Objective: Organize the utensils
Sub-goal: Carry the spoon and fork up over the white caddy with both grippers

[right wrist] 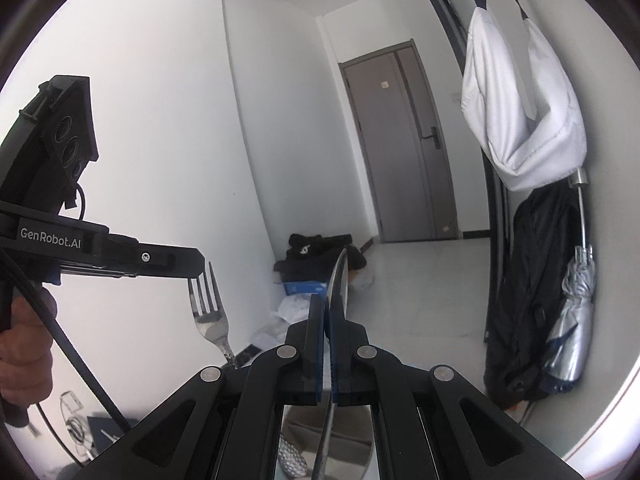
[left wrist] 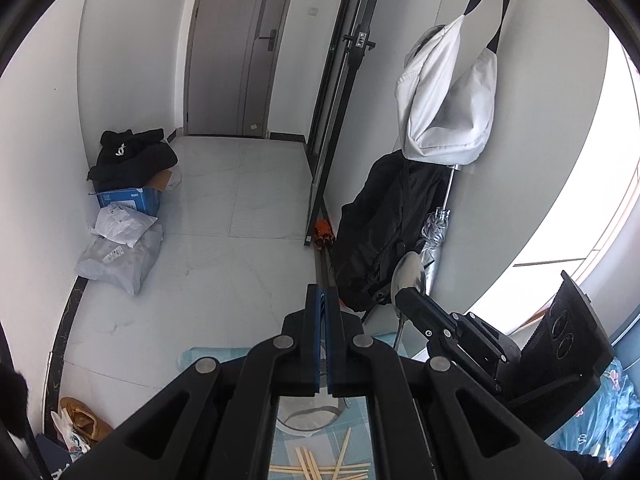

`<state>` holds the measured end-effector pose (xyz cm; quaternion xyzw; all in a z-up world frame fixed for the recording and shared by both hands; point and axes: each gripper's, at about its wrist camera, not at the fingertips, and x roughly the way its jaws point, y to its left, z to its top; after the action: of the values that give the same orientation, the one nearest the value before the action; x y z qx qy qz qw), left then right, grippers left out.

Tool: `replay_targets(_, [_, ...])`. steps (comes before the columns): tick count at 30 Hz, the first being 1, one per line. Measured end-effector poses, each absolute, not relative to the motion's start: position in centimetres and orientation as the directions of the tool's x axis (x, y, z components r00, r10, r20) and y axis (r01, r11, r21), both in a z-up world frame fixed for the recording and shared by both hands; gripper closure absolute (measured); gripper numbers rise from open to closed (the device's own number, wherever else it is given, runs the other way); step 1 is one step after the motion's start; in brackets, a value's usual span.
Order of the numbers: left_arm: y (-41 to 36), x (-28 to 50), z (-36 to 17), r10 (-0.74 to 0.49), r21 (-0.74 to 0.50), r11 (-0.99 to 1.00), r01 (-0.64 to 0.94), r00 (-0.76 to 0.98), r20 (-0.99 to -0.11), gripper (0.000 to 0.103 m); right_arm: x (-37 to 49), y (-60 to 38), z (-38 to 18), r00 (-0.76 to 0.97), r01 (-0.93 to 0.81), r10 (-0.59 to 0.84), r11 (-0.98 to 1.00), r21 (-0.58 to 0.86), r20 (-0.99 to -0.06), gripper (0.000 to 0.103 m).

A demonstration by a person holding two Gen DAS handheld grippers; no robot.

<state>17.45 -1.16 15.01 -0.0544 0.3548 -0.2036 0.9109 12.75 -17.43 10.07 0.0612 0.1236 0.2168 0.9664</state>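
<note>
Steel shows in both grips; the left gripper [left wrist: 323, 300] has its fingers pressed nearly together on a fork [right wrist: 210, 312], whose tines stand upright past the fingertips in the right wrist view, with the handle running down and to the right below them; from the left wrist view itself only a thin sliver shows between the blue pads [left wrist: 317, 320], so the fork is hard to make out there. The right gripper [right wrist: 325, 308] is likewise closed to a narrow slit, clamped on a spoon [right wrist: 339, 280] seen edge-on, its bowl rising above the fingertips and its handle passing down between the fingers; in the left wrist view the same spoon's bowl [left wrist: 409, 276] stands upright just behind the right gripper's tip, at the right of the scene. Both tools are held up in the air, well above the floor [left wrist: 240, 208], the two near each other side by side. Near the bottom of the left wrist view, wooden chopsticks [left wrist: 316, 466] lie scattered and crossed on a blue patterned tablecloth [left wrist: 600, 408], just beside a round grey-rimmed container [left wrist: 308, 416]. Far off stands a grey door [left wrist: 236, 52]; on the right wall hang a white bag [left wrist: 444, 96] and a black bag [left wrist: 384, 232], with a folded silver umbrella [right wrist: 572, 320] beside them.
</note>
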Motion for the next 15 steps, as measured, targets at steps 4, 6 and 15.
replay_targets(4, [-0.6, 19.5, 14.4, -0.402, -0.247, 0.915, 0.32, 0.654, -0.64, 0.103, 15.3, -16.9, 9.3, 0.881, -0.401, 0.431, 0.899, 0.176, -0.194, 0.101])
replay_targets(6, [-0.5, 20.5, 14.0, -0.4, -0.248, 0.915, 0.318, 0.645, -0.65, 0.103, 16.3, -16.6, 8.8, 0.885, -0.402, 0.431, 0.898, 0.179, -0.176, 0.101])
replay_targets(15, [-0.7, 23.6, 12.4, -0.387, -0.238, 0.92, 0.311, 0.63, -0.673, 0.103, 18.8, -15.9, 5.7, 0.907, -0.38, 0.403, 0.907, 0.18, -0.118, 0.101])
